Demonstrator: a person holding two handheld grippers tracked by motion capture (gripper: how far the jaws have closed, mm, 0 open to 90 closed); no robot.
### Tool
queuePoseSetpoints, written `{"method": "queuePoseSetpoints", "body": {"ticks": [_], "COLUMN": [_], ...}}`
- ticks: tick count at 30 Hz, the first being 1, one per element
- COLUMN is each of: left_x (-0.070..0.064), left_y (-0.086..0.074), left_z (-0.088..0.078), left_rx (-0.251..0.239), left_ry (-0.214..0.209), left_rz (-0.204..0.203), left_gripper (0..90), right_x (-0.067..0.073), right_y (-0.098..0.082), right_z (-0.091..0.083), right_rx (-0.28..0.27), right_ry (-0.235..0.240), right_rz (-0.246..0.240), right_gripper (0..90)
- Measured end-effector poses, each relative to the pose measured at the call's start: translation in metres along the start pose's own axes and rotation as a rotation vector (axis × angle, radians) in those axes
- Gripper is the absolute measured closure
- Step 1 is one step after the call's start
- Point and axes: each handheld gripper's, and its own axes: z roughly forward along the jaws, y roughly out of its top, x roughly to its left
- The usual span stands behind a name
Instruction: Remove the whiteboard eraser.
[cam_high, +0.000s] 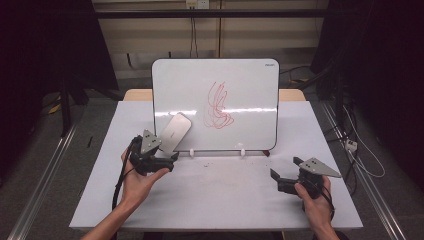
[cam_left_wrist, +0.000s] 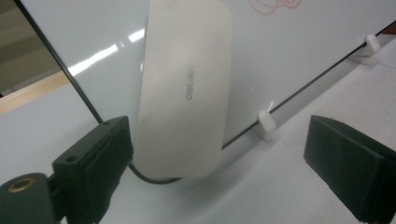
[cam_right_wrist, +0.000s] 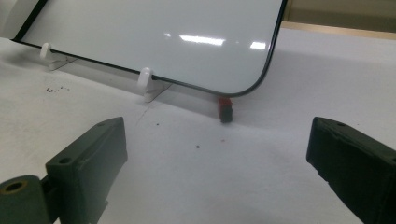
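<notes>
Eraser (cam_left_wrist: 184, 93) against whiteboard (cam_high: 235, 80) on white table (cam_high: 215, 195); both tongs open, empty; dark room.

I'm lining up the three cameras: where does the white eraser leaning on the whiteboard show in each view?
High view: the eraser leans on the whiteboard's lower left corner, just above the left gripper.
Left gripper view: it stands centre-left, ahead of the open jaws, nearer the left one.
Right gripper view: not in it.
Shared landmark: the whiteboard's white support clips along its bottom edge.
</notes>
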Motion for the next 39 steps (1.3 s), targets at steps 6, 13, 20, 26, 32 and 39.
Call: {"method": "queuePoseSetpoints", "body": {"ticks": [6,13,20,26,32,39], "left_x": [0.002,-0.002,0.0,-0.003,-0.004,-0.002], "left_y": [0.01,0.019,0.03,0.031,0.028,0.023], "left_z": [0.009,0.021,0.032,0.045,0.051,0.055], "left_rx": [0.0,0.029,0.058,0.088,0.118,0.128], "left_ry": [0.031,0.081,0.118,0.119,0.138,0.145], "left_rz": [0.021,0.078,0.082,0.078,0.069,0.076], "left_gripper": [9.1,12.6,15.6,16.1,18.7,28.7], "right_x": [0.002,0.004,0.004,0.003,0.004,0.004], "right_y": [0.001,0.002,0.002,0.002,0.002,0.002], "right_z": [0.002,0.004,0.004,0.003,0.004,0.003], "right_rx": [0.006,0.01,0.015,0.015,0.02,0.016], "right_ry": [-0.002,0.003,0.008,0.008,0.015,0.015], "right_rz": [-0.007,-0.012,-0.014,-0.015,-0.016,-0.019], "right_gripper": [5.3,5.4,5.5,5.5,5.5,5.5]}}
